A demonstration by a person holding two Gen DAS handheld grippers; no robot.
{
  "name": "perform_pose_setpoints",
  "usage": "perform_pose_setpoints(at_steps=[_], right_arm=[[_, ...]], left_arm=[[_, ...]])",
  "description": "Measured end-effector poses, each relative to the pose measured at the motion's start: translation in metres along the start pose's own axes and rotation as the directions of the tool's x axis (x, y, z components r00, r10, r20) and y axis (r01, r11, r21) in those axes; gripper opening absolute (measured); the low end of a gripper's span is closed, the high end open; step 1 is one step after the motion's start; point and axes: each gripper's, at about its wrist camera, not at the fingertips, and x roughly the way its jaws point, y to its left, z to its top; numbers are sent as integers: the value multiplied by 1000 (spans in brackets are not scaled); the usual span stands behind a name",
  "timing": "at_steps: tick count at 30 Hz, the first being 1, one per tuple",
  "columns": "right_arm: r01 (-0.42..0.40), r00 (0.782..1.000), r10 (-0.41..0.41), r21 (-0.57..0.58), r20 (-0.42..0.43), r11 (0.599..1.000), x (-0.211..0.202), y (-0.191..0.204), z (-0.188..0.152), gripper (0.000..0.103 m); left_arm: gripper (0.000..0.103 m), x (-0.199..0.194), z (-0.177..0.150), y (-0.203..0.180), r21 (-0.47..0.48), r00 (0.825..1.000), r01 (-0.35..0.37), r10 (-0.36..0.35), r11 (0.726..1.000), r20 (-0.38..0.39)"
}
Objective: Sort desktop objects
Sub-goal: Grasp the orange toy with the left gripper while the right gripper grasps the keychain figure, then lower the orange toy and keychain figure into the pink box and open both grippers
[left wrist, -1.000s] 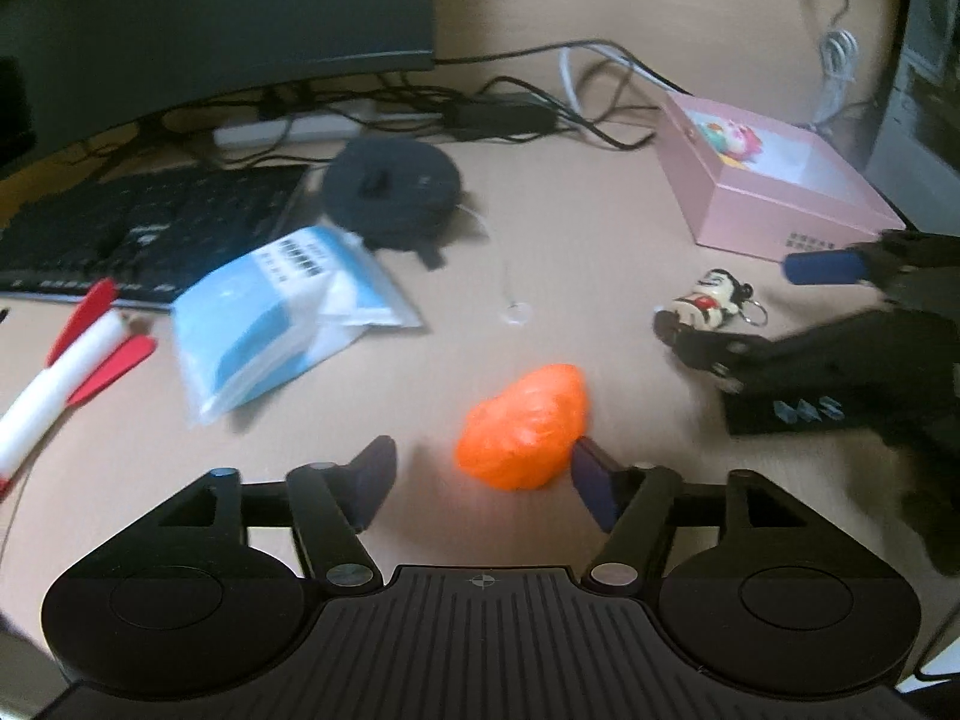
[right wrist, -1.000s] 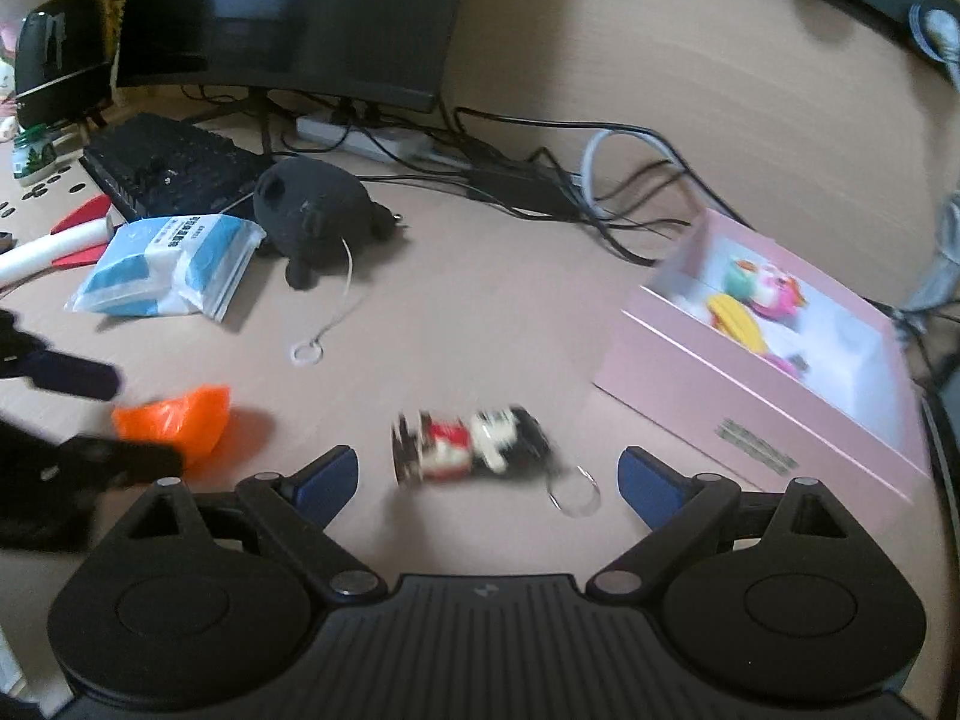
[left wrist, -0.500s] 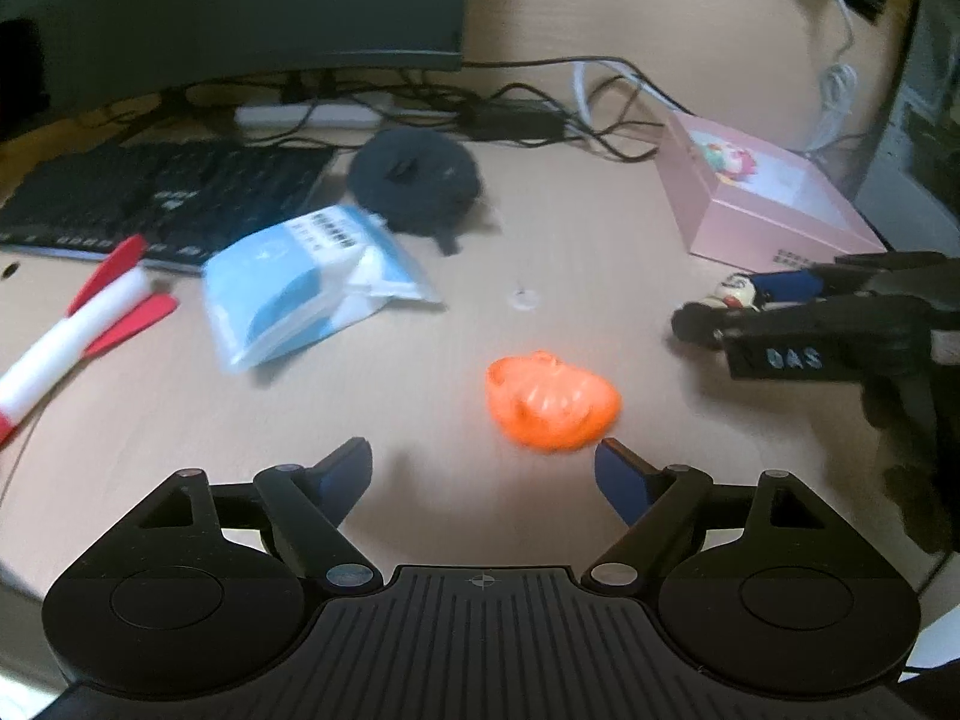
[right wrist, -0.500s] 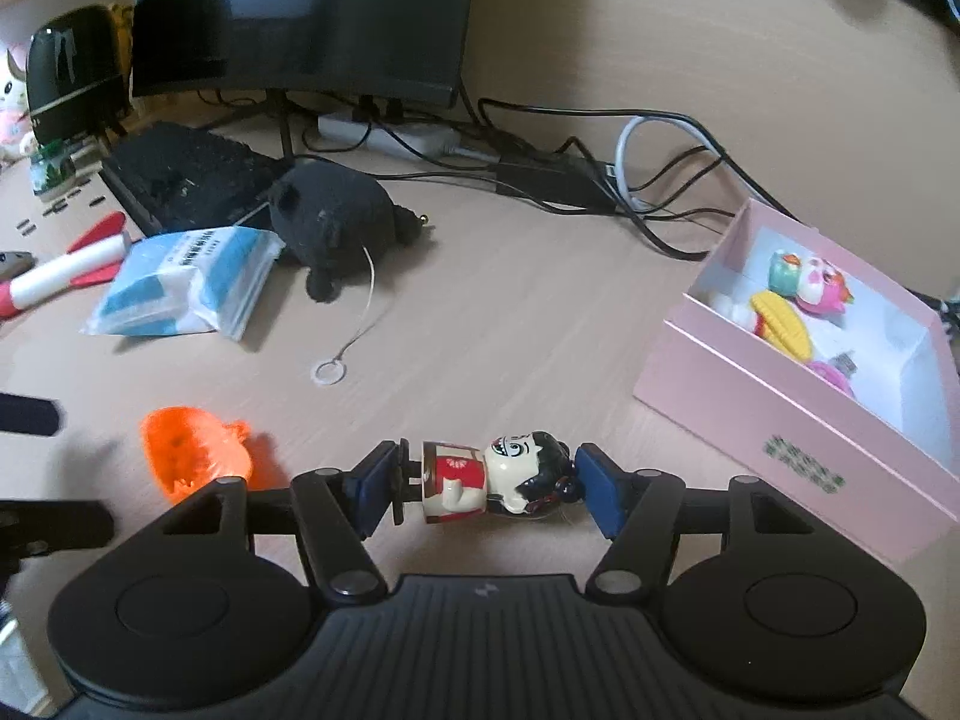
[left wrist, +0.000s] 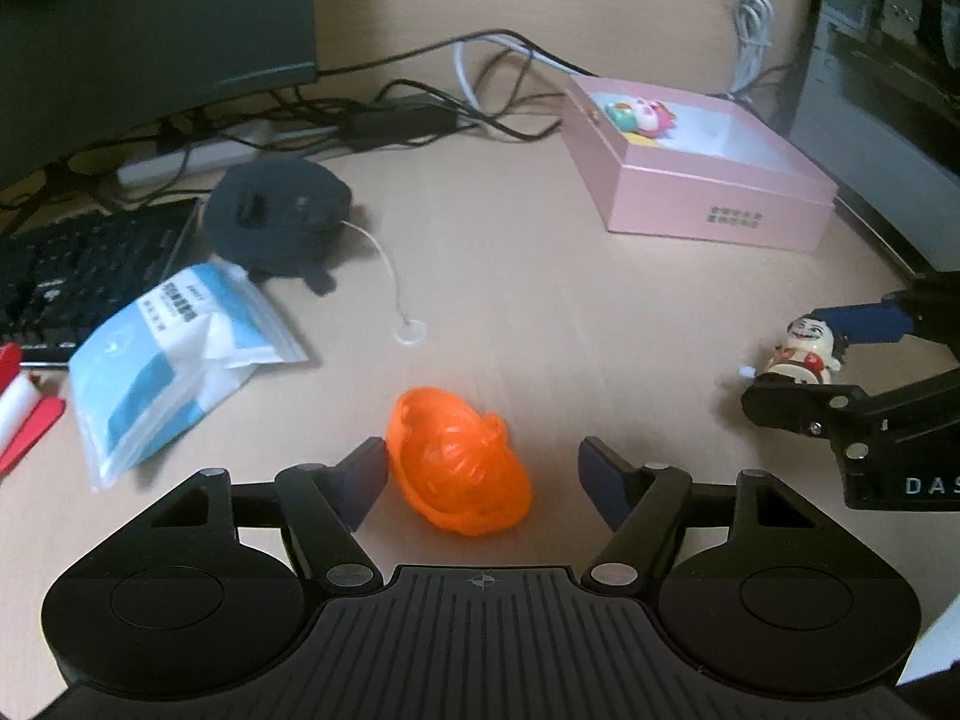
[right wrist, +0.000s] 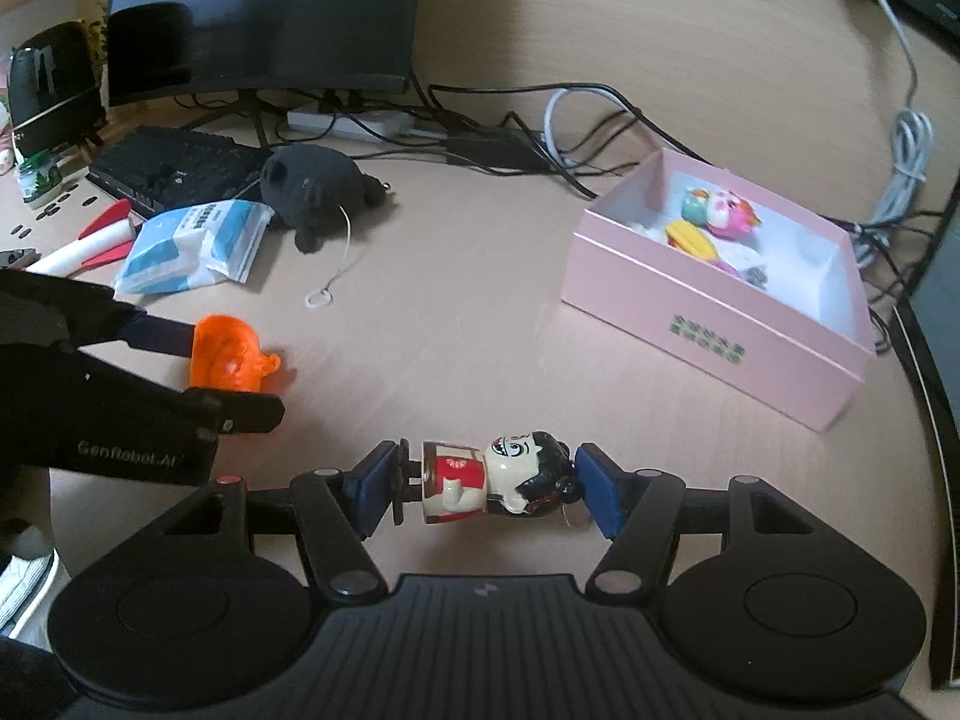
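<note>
Desk; figurine crosswise, head rightward.

Glossy painted figurine; translucent orange plastic toy; fuzzy black plush; matt pink cardboard box; wood-grain desk.

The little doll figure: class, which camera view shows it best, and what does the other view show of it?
The right wrist view is best: the doll figure lies sideways, close up, clamped between the right claw fingers, with face and red body clear. The left wrist view shows it small at the right edge, partly hidden by that claw.
</note>
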Motion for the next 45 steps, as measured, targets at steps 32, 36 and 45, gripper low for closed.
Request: perform_pose_setpoints(at_steps=[32, 36, 45], right_arm=[[41, 998, -41, 0, -44, 999, -1, -1, -21, 64], [38, 998, -38, 1, -45, 999, -2, -2, -22, 64], [31, 998, -31, -3, -52, 1000, -3, 1, -22, 64]], left_arm=[[65, 7, 1, -20, 29, 998, -62, 63, 998, -23], [65, 5, -1, -20, 30, 998, -61, 62, 998, -25], [65, -3, -7, -21, 38, 999, -23, 25, 999, -44]])
